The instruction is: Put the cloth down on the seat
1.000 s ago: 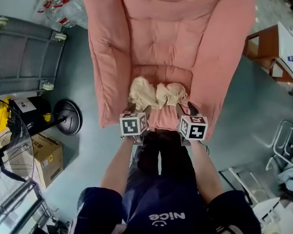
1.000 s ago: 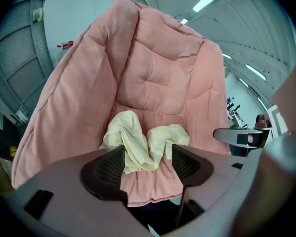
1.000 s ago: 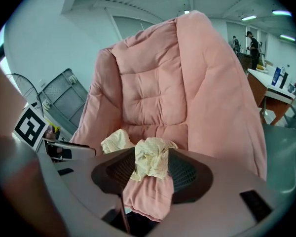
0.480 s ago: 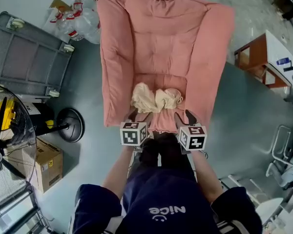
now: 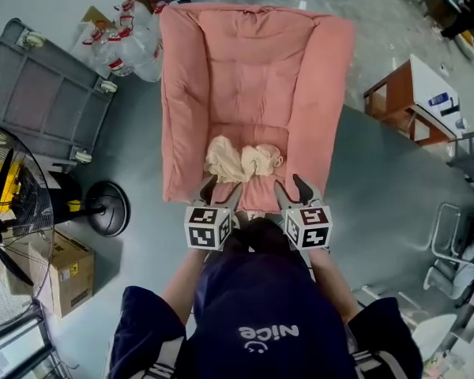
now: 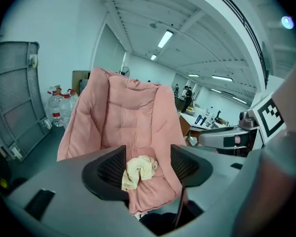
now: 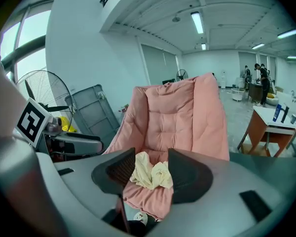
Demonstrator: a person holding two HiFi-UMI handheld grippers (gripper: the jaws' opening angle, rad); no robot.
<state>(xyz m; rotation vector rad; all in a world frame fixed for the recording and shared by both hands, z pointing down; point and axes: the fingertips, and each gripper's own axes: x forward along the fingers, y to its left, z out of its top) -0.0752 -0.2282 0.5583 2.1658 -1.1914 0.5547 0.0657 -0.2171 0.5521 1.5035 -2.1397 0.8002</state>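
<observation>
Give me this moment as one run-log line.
cloth: crumpled on seat | left gripper: jaws apart, empty | right gripper: jaws apart, empty | status: cloth placed

- cloth (image 5: 242, 161): on the seat of the armchair (image 5: 253, 69); just ahead of both grippers, touching neither
- left gripper (image 5: 221, 189): at the seat's front edge; cloth ahead and slightly to its right
- right gripper (image 5: 290, 189): beside the left gripper at the same edge; cloth ahead and slightly to its left
- armchair back: beyond the cloth, farther ahead of both grippers
- trolley (image 5: 43, 93): ahead and well left of the left gripper; bottles (image 5: 126, 38) between it and the armchair
- fan (image 5: 8, 212): far left of the left gripper; cardboard box (image 5: 63, 267) just behind it
- wooden table (image 5: 399, 93): ahead and right of the right gripper, apart from the armchair
</observation>
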